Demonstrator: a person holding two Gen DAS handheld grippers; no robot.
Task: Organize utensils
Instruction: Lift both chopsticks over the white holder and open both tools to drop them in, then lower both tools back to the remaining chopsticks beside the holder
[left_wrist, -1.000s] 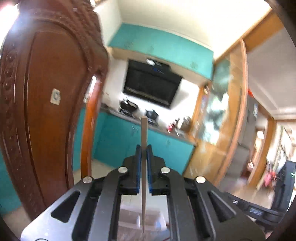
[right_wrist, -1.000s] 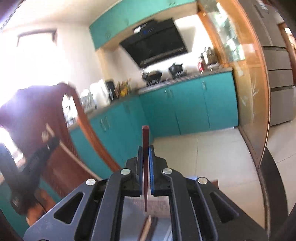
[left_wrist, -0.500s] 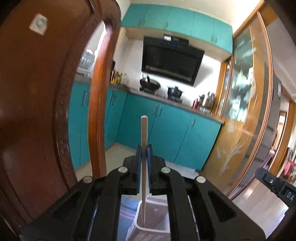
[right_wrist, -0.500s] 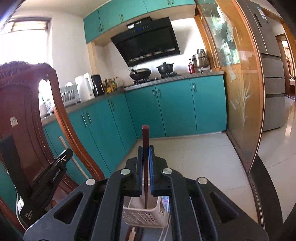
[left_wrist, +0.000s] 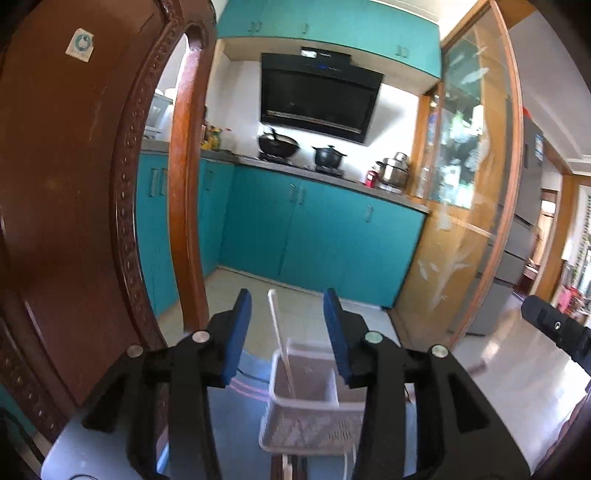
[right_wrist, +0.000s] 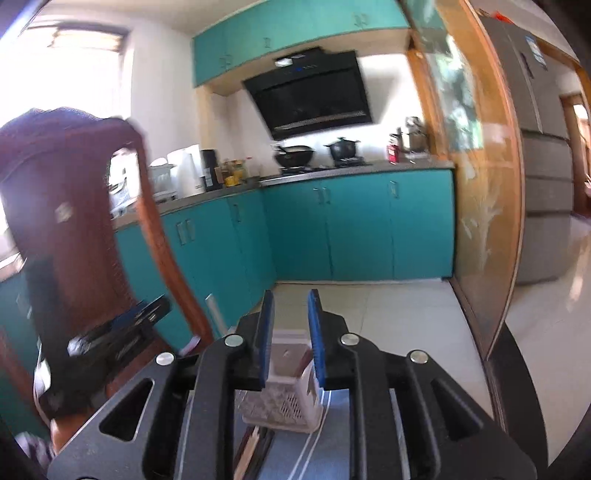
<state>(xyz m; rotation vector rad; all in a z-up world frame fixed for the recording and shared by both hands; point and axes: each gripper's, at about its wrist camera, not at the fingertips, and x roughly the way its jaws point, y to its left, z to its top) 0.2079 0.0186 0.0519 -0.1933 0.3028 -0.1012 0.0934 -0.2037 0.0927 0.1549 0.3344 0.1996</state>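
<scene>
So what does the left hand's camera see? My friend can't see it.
The left gripper is opening above a white basket, and a pale chopstick stands loose in it, touching neither pad. Behind are a wooden chair and teal kitchen cupboards.

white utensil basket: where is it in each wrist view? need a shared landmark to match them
Left wrist: white utensil basket bottom centre, beyond the open left tool, a pale chopstick standing in it.
Right wrist: basket bottom centre, partly hidden behind the right tool.
Shared landmark: black range hood above the stove.
</scene>
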